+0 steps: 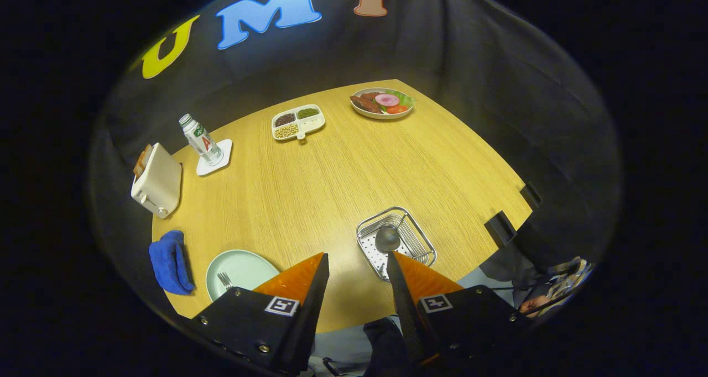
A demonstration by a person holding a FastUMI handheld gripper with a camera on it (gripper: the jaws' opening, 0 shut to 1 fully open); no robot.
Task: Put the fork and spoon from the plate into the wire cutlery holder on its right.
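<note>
1. The table (343, 167) was the big stage here, a pale wood-grain top with the task's things grouped at its near edge, just ahead of the gripper (357, 269).

2. Over by the far left edge sat a cream toaster (157, 183) with a slice in its slot, and a blue cloth (168, 261) lay crumpled just beside the plate.

3. And there was the wire cutlery holder (395, 239), just beyond the right finger, with the spoon (387, 237) already lying in it, bowl up toward the middle. By my reading, that was half the job done!

4. The plate (243, 266), pale green, sat left of the holder, partly behind the left finger, and the fork (225, 279) was resting on it, tines showing. That one was yet to be moved.

5. The jaws stood well apart with nothing between them but bare table, hovering above the gap between plate and holder. My call: the fork pick-up was the step left, then the drop into the holder.

6. Far side of the table: a divided snack tray (297, 121) with three fillings, and a dish of food (381, 103) beyond it.

7. Smallest print last: a bottle (200, 139) on a white coaster (214, 157) carried a label with a red mark, too small to read. Square printed tags on the gripper carried patterns, no words.
</note>
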